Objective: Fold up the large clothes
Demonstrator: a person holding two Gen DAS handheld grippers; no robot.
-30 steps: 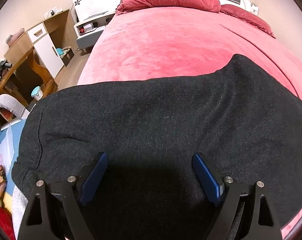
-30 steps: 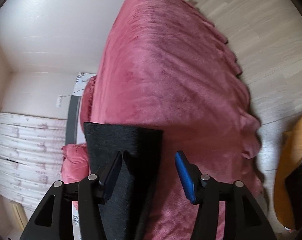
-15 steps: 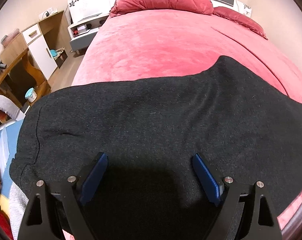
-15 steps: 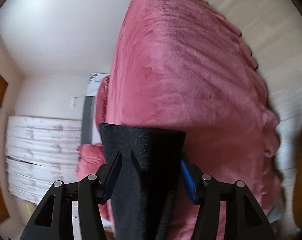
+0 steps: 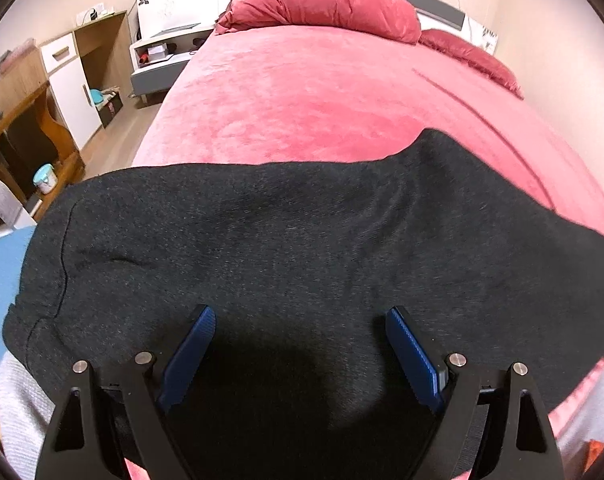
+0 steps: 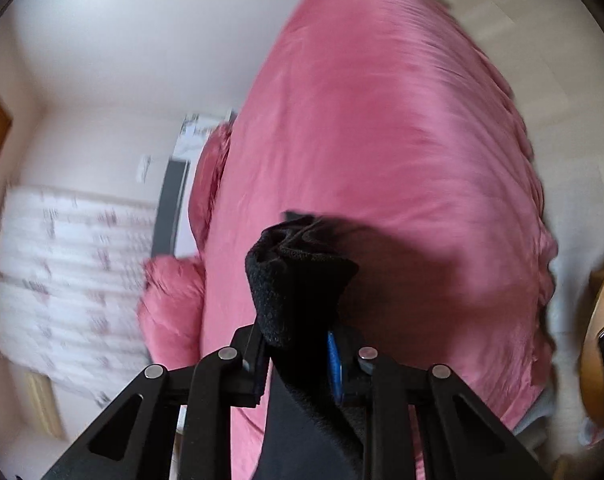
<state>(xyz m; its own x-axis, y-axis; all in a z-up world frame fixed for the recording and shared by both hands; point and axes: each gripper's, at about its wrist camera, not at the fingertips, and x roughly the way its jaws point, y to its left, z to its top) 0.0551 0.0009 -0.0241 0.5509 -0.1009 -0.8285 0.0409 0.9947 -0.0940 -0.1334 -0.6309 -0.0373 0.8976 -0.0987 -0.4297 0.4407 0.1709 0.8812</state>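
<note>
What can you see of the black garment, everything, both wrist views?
The black garment is a dark charcoal, fuzzy knit, fleece-like. In the left wrist view it lies spread wide across the pink bedspread, with a seam line down its left side and shallow wrinkles; the left gripper stands open over it, pads clear. In the right wrist view one end is bunched between the pads of the right gripper, whose jaws have just closed on it, lifting it off the bed.

The right gripper (image 6: 297, 354) has just closed on the black garment (image 6: 302, 276), lifting it.
</note>
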